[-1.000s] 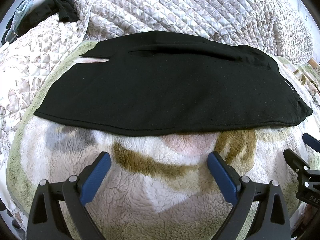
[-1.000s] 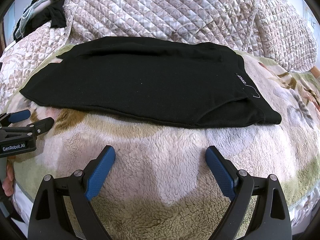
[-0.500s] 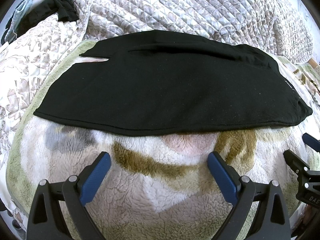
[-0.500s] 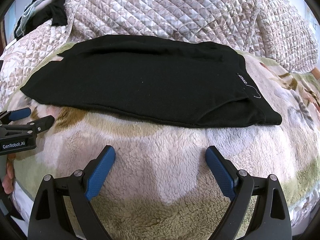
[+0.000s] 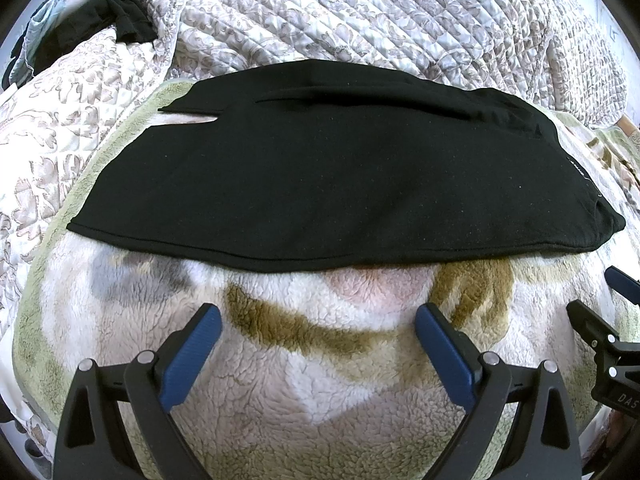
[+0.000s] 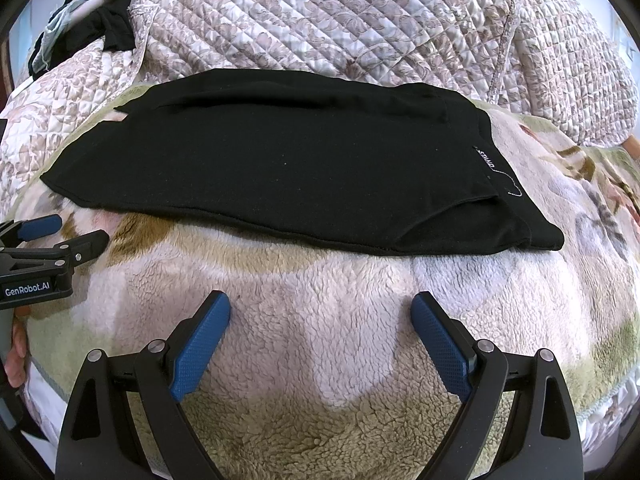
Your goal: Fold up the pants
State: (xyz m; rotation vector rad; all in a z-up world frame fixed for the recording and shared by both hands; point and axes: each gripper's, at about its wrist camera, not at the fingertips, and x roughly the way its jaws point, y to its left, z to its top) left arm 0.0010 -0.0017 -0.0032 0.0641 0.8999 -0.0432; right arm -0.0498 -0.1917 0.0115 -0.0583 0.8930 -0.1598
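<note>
Black pants [image 5: 332, 176] lay folded flat across the fleece blanket [image 5: 320, 360], filling the middle from nine to three o'clock, with the quilted cover [image 5: 360, 12] bunched behind at twelve. At six o'clock the left gripper [image 5: 318, 322] hovered wide apart over bare fleece, short of the hem. The right gripper [image 5: 600, 304] poked in at four o'clock.

A bed covered by a fuzzy fleece blanket [image 5: 320, 380] with cream, olive and brown patches carries everything. Black pants [image 5: 332, 172] lie flat across it at centre, waistband toward 3 o'clock. A quilted floral coverlet [image 5: 360, 12] is bunched from 9 to 2 o'clock, with dark clothes [image 5: 100, 20] heaped at 10 o'clock.
</note>
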